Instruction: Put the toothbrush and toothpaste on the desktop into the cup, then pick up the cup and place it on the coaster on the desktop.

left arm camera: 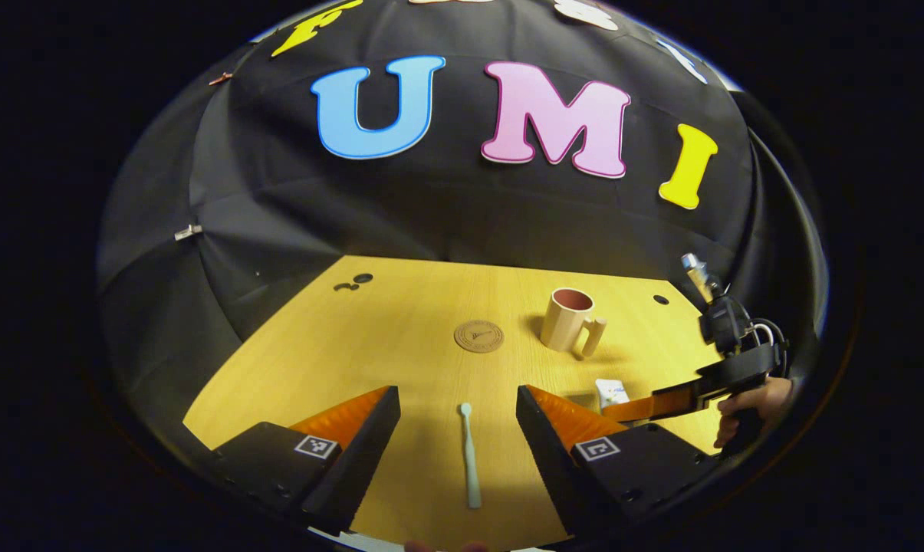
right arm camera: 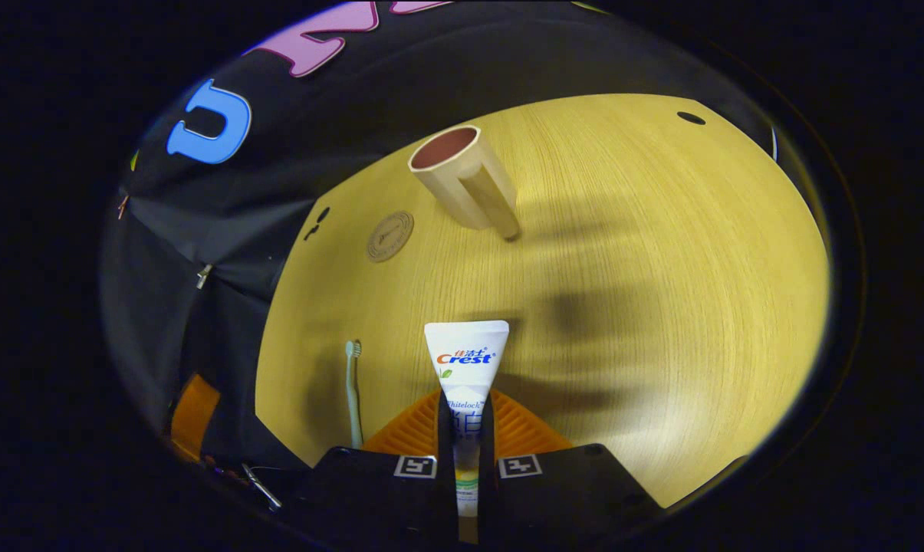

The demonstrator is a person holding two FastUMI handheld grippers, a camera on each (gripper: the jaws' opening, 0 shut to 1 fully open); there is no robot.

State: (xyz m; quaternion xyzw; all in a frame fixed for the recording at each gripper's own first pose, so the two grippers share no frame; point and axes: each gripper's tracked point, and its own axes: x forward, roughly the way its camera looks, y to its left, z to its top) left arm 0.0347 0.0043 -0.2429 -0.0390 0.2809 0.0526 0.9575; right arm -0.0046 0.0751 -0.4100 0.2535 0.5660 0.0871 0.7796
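A pale toothbrush [left arm camera: 470,460] lies on the yellow desktop [left arm camera: 400,330] between the fingers of my left gripper [left arm camera: 455,399], which is open and not touching it. My right gripper [right arm camera: 466,406] is shut on the white toothpaste tube [right arm camera: 466,356], whose flat end points toward the cup [right arm camera: 462,178]. In the left gripper view that right gripper [left arm camera: 646,406] and the toothpaste [left arm camera: 611,392] sit at the right, in front of the beige cup [left arm camera: 567,318], which stands upright and looks empty. The round brown coaster [left arm camera: 478,336] lies left of the cup. In the right gripper view the toothbrush [right arm camera: 353,395] lies left of the tube.
A person's hand [left arm camera: 753,406] holds the right gripper near the table's right edge. Small dark holes [left arm camera: 362,277] mark the far corners of the desktop. The coaster [right arm camera: 389,236] lies near the far left edge in the right gripper view. Black cloth walls close the back and left.
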